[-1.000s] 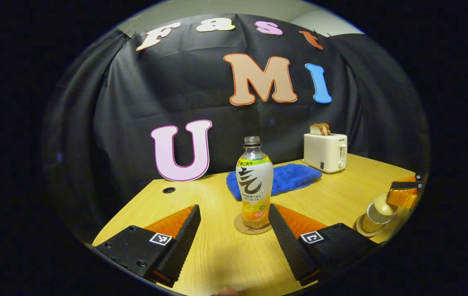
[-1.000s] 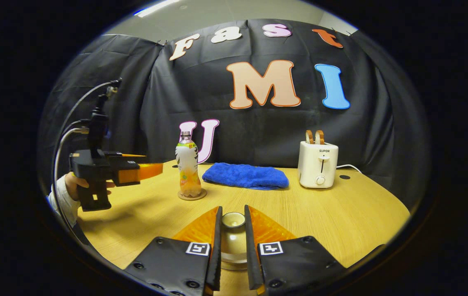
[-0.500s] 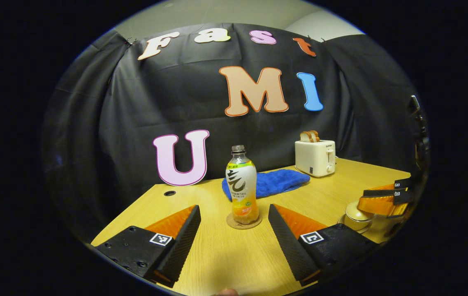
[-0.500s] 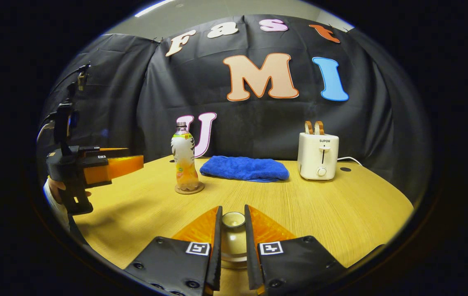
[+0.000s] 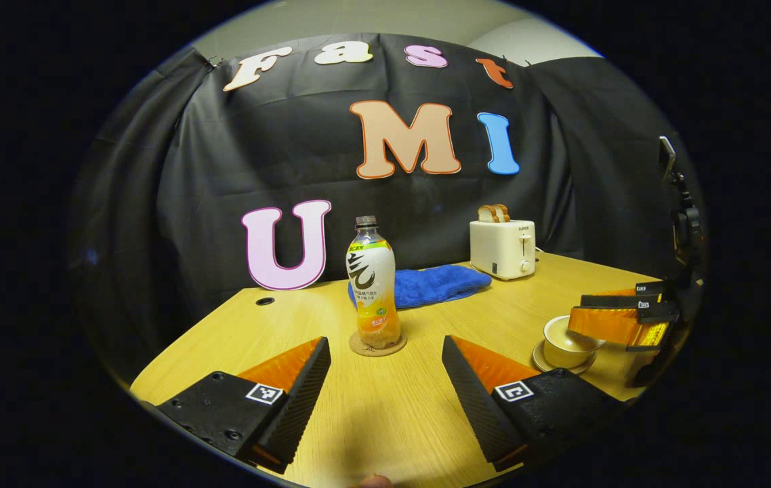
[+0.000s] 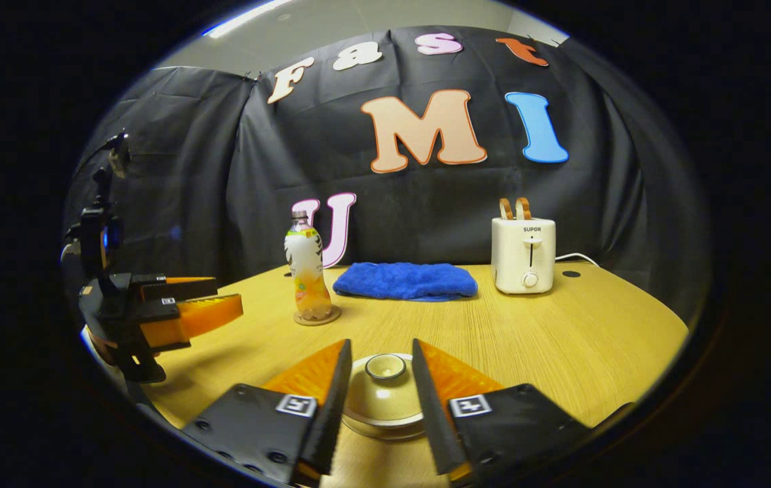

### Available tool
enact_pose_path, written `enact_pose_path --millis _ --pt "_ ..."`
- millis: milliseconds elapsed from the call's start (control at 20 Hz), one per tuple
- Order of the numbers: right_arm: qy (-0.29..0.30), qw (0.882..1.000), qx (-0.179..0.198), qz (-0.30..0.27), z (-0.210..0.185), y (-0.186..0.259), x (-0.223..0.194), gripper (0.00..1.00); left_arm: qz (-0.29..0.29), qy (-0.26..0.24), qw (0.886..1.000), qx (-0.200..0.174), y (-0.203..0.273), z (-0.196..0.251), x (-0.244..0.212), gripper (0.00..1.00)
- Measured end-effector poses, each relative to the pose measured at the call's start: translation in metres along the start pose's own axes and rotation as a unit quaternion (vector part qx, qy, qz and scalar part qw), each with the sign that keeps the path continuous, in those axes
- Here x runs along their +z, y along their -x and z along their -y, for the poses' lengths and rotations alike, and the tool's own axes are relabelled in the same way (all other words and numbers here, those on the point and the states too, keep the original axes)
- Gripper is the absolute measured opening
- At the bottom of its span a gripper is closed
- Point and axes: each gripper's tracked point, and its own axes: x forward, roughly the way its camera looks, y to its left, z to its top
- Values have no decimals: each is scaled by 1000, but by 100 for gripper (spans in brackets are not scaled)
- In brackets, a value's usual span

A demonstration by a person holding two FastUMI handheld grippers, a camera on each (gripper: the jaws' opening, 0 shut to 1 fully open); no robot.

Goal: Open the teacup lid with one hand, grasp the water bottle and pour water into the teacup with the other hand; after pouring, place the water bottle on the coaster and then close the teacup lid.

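Teacup (image 6: 383,400) with its domed lid (image 6: 385,383) on sits on a saucer at the near edge of the tabletop (image 6: 528,339), between the two fingers of the right tool (image 6: 380,407). That tool's jaws stand apart on either side of the lid knob, not touching it, and hold nothing. In the left gripper view the same teacup (image 5: 564,341) shows at the right, just beside the tips of the right tool (image 5: 578,324).

Farther back and to the left, the water bottle (image 6: 309,271) stands upright on a round coaster (image 6: 318,317); it has no cap and holds orange liquid in its lower part. In the left gripper view the water bottle (image 5: 373,285) and coaster (image 5: 377,344) lie ahead of the left tool (image 5: 385,379), whose jaws are wide open and empty, well short of the bottle. From the right gripper view the left tool (image 6: 213,312) hangs above the tabletop's left edge.

A folded blue towel (image 6: 406,281) lies behind the bottle, and a white toaster (image 6: 523,254) with two slices of bread stands at the far right.
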Motion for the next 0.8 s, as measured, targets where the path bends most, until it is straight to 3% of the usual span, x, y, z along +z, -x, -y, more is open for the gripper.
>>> enact_pose_path --millis 100,250,350,800 --pt "3 999 -8 31 6 8 15 80 7 -2 1000 15 6 -1 -1 97" --pt "9 998 -28 55 21 20 19 83 26 -8 999 43 16 -3 -4 97" --pt "9 998 -39 53 30 28 12 94 28 -5 998 47 22 3 -9 97" --pt "-5 996 -73 53 47 61 0 94 35 -9 999 40 38 23 -14 96"
